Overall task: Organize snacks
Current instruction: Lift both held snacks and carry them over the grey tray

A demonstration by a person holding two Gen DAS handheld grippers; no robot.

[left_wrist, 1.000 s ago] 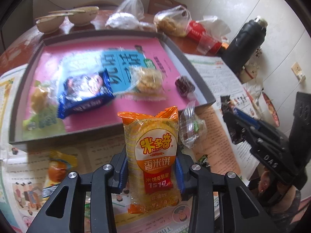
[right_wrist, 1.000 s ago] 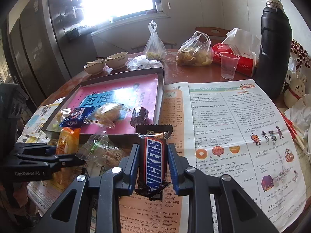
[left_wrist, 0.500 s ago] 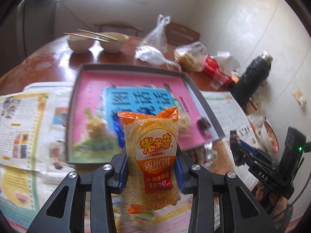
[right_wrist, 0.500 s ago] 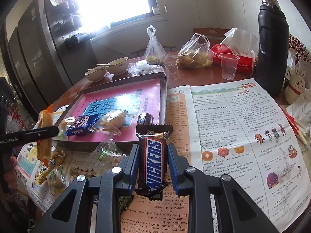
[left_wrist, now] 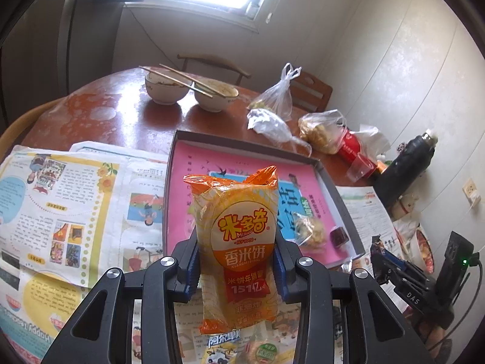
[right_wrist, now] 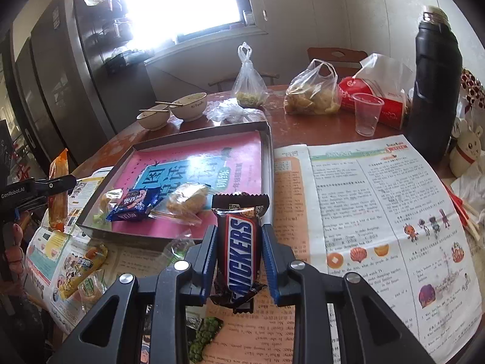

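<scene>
Two grippers clamp crinkly packets: left gripper [left_wrist: 236, 268] squeezes an orange rice-cracker pack [left_wrist: 239, 242], right gripper [right_wrist: 239, 264] a glossy Snickers bar [right_wrist: 239, 248].

Tray [right_wrist: 268, 163] floor lies bare toward twelve o'clock; wrapped snacks [right_wrist: 157, 201] crowd its near end, bowls [right_wrist: 189, 106] beyond.

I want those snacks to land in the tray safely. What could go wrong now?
The left gripper squeezes the rice cracker pack at its middle; the crackers might crack. The right gripper holds the Snickers near the tray wall, so it could bump it. The tray's near end already holds snacks, so a drop there could pile up.
</scene>
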